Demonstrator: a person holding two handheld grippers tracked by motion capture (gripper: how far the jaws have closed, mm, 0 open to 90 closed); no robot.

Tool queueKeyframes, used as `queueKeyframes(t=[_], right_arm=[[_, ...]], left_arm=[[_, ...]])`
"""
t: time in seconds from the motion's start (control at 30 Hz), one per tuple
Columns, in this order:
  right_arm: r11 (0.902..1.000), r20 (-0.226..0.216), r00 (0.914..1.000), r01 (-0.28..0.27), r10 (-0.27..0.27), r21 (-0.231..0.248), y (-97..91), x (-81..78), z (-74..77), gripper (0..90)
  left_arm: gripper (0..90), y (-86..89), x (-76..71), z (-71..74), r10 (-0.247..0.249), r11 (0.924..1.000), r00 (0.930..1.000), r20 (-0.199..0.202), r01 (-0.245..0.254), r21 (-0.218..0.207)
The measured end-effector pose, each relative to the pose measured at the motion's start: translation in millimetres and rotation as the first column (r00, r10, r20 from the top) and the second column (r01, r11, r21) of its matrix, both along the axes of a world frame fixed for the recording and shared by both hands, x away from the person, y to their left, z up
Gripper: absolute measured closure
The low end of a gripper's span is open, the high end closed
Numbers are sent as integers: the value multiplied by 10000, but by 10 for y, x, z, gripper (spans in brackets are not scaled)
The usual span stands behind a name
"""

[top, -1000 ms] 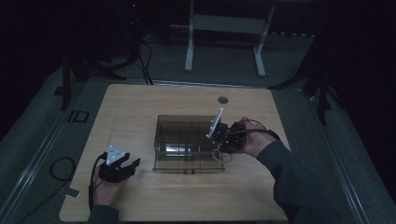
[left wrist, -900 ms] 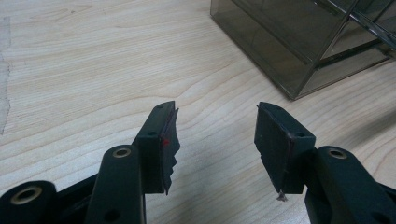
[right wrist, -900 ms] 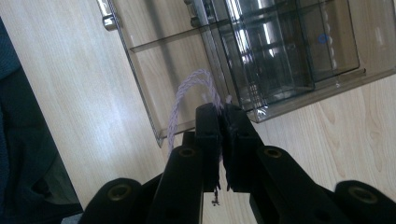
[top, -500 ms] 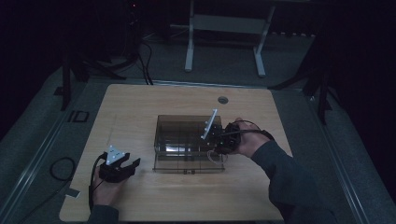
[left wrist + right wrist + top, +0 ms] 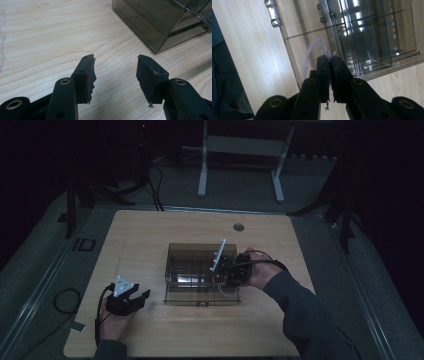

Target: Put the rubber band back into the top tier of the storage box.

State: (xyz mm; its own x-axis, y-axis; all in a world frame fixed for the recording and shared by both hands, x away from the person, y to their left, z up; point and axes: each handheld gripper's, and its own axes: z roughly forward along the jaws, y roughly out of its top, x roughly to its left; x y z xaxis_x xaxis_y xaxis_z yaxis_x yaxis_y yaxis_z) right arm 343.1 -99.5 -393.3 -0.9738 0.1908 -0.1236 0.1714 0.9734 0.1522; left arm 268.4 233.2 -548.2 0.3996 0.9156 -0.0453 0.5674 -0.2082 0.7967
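Having shifted lower along organizer (image 5: 200, 270): right tool (image 5: 331, 58) (cord-clamped)

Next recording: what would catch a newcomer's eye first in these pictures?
First, the smoky transparent plastic drawer box in the middle of the light wooden table, with the right hand-held gripper at its right end. Its jaws are shut on a thin twisted lilac cord that loops over an open drawer. The left hand-held gripper rests near the table's front left, jaws apart around nothing.
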Motion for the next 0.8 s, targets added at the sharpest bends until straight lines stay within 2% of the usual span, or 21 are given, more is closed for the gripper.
queueKeyframes(t=[0.47, 0.8], right_arm=[[9999, -293, 9995, -85, 87, 62, 54, -7, -136, 850], [9997, -322, 9993, -218, 215, -91, 114, -12, -202, 847]], left_arm=[[493, 1, -3, 6, 20, 10000, 10000, 21, -20, 0], [492, 6, -4, 9, 12, 10000, 10000, 36, -12, -2]])
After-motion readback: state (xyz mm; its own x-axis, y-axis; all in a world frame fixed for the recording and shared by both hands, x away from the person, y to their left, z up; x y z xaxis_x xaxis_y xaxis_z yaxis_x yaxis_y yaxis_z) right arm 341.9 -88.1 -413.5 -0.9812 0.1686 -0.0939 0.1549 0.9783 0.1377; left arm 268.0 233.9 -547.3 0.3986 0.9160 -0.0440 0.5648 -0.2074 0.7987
